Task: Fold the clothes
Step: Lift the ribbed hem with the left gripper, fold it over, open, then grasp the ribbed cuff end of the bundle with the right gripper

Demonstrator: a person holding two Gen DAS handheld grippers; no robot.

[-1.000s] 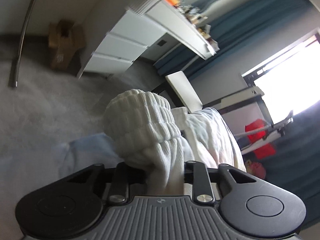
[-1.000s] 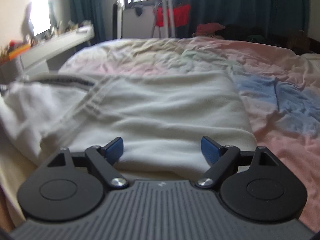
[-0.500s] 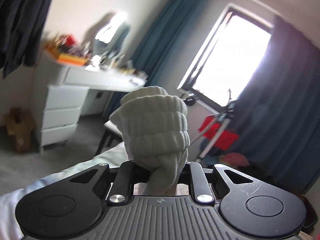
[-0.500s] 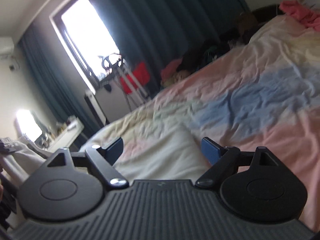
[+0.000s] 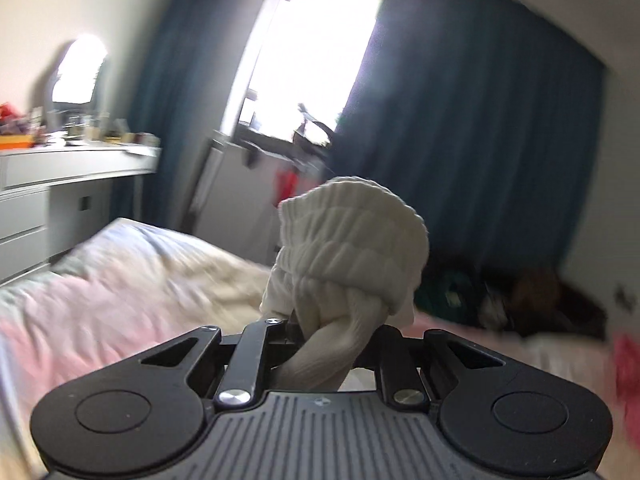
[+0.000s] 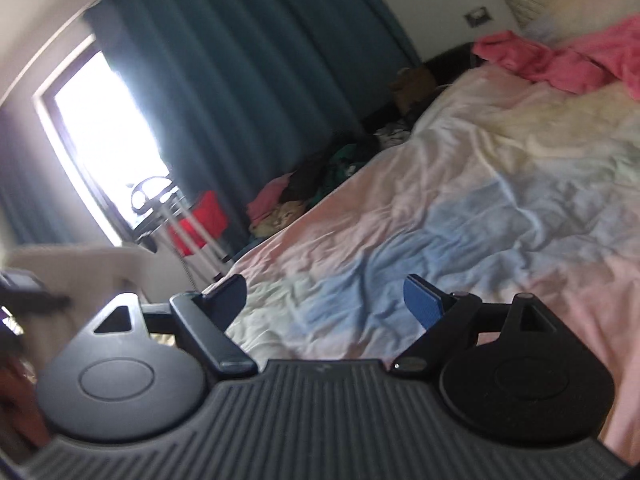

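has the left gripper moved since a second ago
Yes. The left gripper, shut on the white ribbed cuff, swung from facing the white dresser toward the window.

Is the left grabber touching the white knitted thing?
Touching. The left wrist view shows the white knitted garment pinched between the left gripper jaws, bunched up above them.

Daylight glares white from the window [image 5: 308, 60] ahead of each hand-held gripper; the room is dim, motion-blurred, with edges bent by fisheye.
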